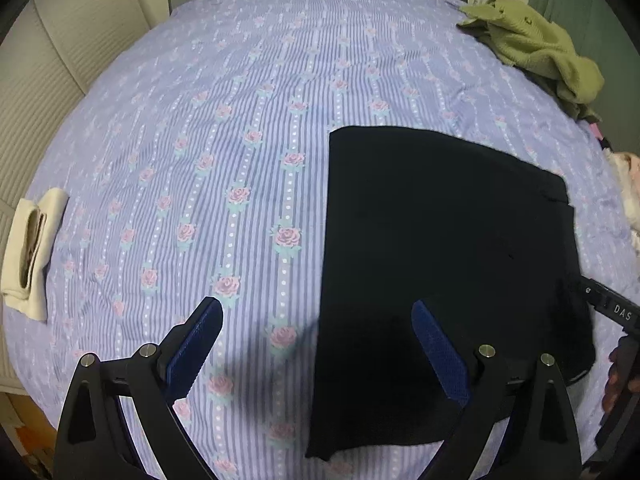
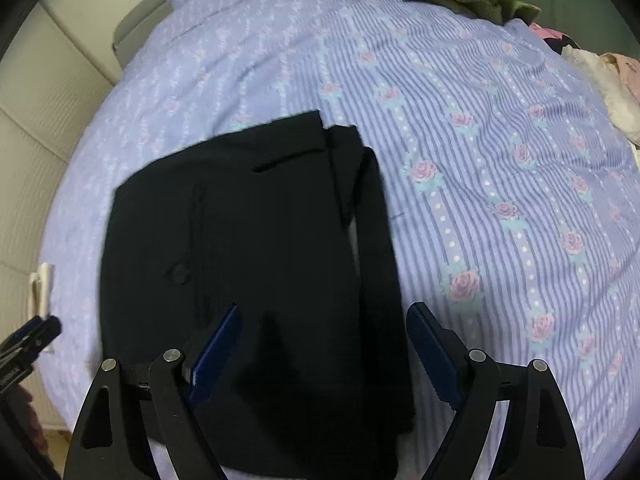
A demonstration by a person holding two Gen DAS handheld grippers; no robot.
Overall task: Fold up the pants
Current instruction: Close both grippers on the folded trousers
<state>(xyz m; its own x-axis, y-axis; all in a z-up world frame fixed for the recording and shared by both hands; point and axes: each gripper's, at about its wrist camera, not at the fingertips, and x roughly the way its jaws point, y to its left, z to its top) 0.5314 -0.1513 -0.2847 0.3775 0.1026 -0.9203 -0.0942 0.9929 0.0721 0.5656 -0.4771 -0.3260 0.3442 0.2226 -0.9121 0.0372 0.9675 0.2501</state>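
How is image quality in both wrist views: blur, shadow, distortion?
Left wrist view: sharp, strong fisheye bowing of the purple striped floral bedsheet; a soft shadow ahead of the open left gripper. Right wrist view: motion-smeared toward the left edge; the folded black pants show almost no fabric detail.

Open floral bedsheet [image 1: 240, 140] left of and beyond folded black pants [image 1: 432, 272]. Cream folded cloth [image 1: 30, 252] at far left edge. Green garment heap [image 1: 536, 48] at far right corner. Pale clothes pile [image 2: 604, 80] crowding right edge.
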